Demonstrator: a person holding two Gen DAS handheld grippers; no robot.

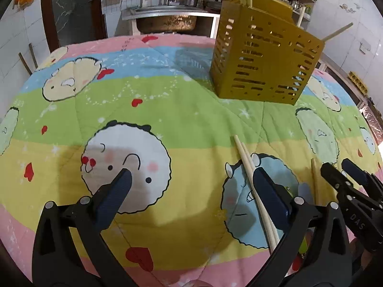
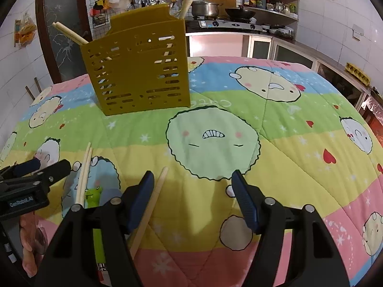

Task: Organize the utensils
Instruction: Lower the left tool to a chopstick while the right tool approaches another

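Note:
A yellow slotted utensil holder [image 1: 264, 58] stands upright on the quilt, with chopsticks sticking out of it; it also shows in the right wrist view [image 2: 137, 69]. A pair of chopsticks [image 1: 253, 186] lies on the quilt by my left gripper's right finger, also seen in the right wrist view [image 2: 84, 172]. A single chopstick [image 2: 149, 209] lies just inside my right gripper's left finger. A green frog-topped utensil [image 2: 95, 215] lies between them. My left gripper [image 1: 191, 181] is open and empty. My right gripper [image 2: 192, 181] is open and empty, and shows in the left wrist view [image 1: 344, 169].
A colourful cartoon quilt [image 2: 275, 143] covers the table. Behind it are a sink [image 1: 167, 16], a stove with pots [image 2: 222, 16] and shelves. A dark door [image 2: 62, 31] stands at the back left.

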